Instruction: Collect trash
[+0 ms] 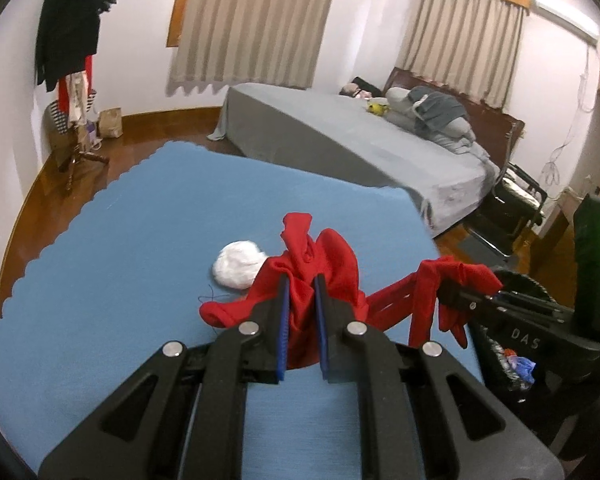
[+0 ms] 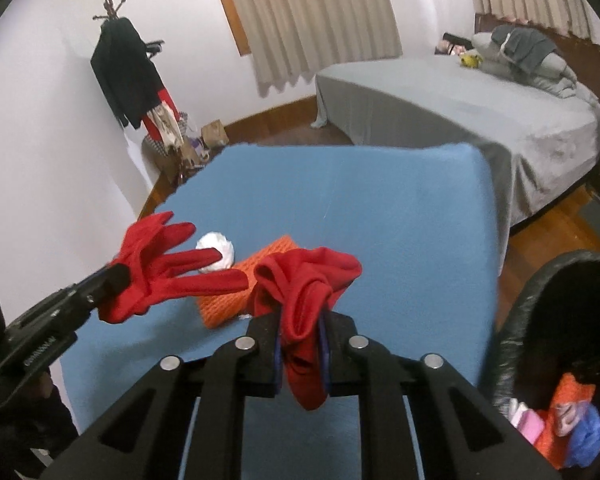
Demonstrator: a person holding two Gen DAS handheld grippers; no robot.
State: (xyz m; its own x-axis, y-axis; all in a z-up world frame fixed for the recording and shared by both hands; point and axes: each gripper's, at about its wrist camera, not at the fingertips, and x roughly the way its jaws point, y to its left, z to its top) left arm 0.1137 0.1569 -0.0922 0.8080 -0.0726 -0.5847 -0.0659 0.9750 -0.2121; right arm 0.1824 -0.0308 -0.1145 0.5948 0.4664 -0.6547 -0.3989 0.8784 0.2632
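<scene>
Two red gloves are held up above the blue-covered table [image 1: 100,280], one in each gripper. My left gripper [image 1: 302,280] is shut on a bunched red glove [image 1: 332,256]; from the right wrist view this left gripper [image 2: 114,276] holds its glove [image 2: 160,264] with the fingers spread. My right gripper [image 2: 302,316] is shut on the other red glove [image 2: 312,272], which droops between its pads. In the left wrist view the right gripper [image 1: 446,294] and its glove [image 1: 464,274] are to the right. A white crumpled paper ball [image 2: 216,254] and an orange mesh sponge [image 2: 236,296] lie on the table.
A black-lined bin [image 2: 516,320] stands off the table's right edge with coloured trash inside. A grey bed [image 1: 340,136] lies beyond the table. A coat rack [image 2: 128,68] with clothes and bags stands by the left wall. Wooden floor surrounds the table.
</scene>
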